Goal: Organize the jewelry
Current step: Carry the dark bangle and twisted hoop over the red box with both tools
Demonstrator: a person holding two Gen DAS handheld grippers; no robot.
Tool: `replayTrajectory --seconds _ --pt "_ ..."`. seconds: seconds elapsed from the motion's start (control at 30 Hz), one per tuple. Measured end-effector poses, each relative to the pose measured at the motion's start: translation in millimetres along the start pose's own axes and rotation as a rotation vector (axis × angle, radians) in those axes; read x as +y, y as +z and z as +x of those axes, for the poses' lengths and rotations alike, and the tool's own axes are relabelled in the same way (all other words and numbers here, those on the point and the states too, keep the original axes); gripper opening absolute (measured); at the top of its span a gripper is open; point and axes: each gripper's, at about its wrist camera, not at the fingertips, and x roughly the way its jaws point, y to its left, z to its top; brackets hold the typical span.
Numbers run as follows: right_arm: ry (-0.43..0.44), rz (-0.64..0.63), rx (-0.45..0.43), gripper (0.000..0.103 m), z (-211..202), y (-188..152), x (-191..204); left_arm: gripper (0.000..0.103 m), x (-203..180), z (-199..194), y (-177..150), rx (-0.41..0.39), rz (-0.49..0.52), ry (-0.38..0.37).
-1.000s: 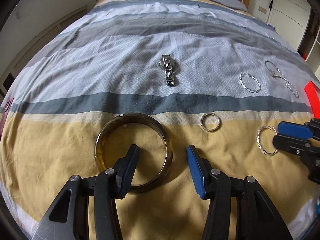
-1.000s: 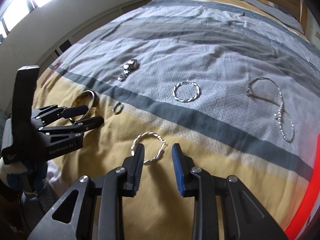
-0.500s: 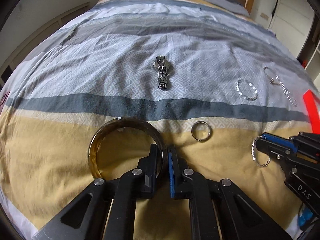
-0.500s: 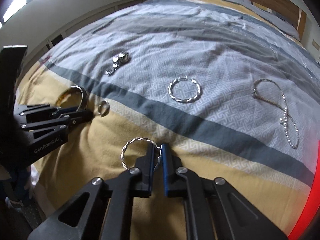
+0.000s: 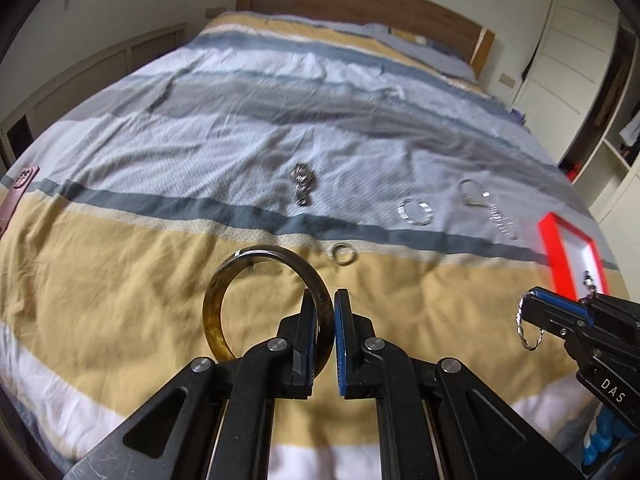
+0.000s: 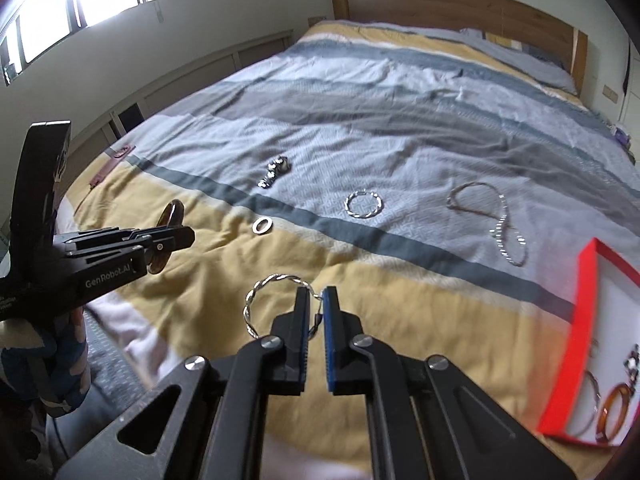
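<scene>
My left gripper (image 5: 325, 300) is shut on the rim of a wide amber bangle (image 5: 224, 292), which hangs lifted above the yellow band of the bedspread. My right gripper (image 6: 316, 300) is shut on a twisted silver hoop (image 6: 256, 300), also raised off the bed. In the left wrist view the right gripper (image 5: 532, 300) shows at the right edge with the silver hoop (image 5: 528, 332) dangling from it. The left gripper (image 6: 180, 236) with the amber bangle (image 6: 170, 212) appears at the left of the right wrist view.
On the bedspread lie a small ring (image 6: 262, 225), a metal watch (image 6: 276, 170), a second twisted hoop (image 6: 364, 204) and a chain necklace (image 6: 500, 216). A red-rimmed tray (image 6: 576, 320) at the right holds an amber bangle (image 6: 616, 412) and other pieces. The headboard is far back.
Both grippers closed, the left on the amber bangle and the right on the twisted hoop, then rose off the bed with them. The red tray has come into view at the right.
</scene>
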Motion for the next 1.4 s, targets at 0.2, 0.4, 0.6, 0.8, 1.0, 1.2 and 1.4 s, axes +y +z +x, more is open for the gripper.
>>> replayTrajectory --seconds 0.2,0.4,0.6,0.8,1.0,1.2,1.4 --pt "-0.024 0.014 -0.047 0.006 -48.6 -17.8 5.9 0.008 -15.5 -44.9 -15.2 -0.052 0.012 -0.038" --pt "-0.048 0.054 -0.09 0.006 -89.1 -44.5 -4.2 0.008 -37.0 -73.8 -33.2 -0.066 0.033 -0.048" --pt "-0.074 0.145 -0.152 0.006 -130.9 -77.4 -37.3 0.008 -80.1 -89.6 -42.8 -0.069 0.098 -0.061" --pt "-0.101 0.229 -0.209 0.006 -162.6 -101.0 -75.2 0.008 -149.6 -93.9 -47.0 -0.059 0.231 -0.092" --pt "-0.127 0.334 -0.244 0.006 -182.0 -123.5 -124.8 0.008 -219.5 -86.6 -50.0 -0.024 0.351 -0.15" --pt "-0.158 0.404 -0.25 0.006 -189.0 -139.4 -172.7 0.008 -275.9 -70.5 -46.4 0.01 0.426 -0.199" --pt "-0.184 0.474 -0.233 0.006 -184.0 -155.5 -220.4 0.008 -323.6 -39.6 -43.0 0.062 0.487 -0.23"
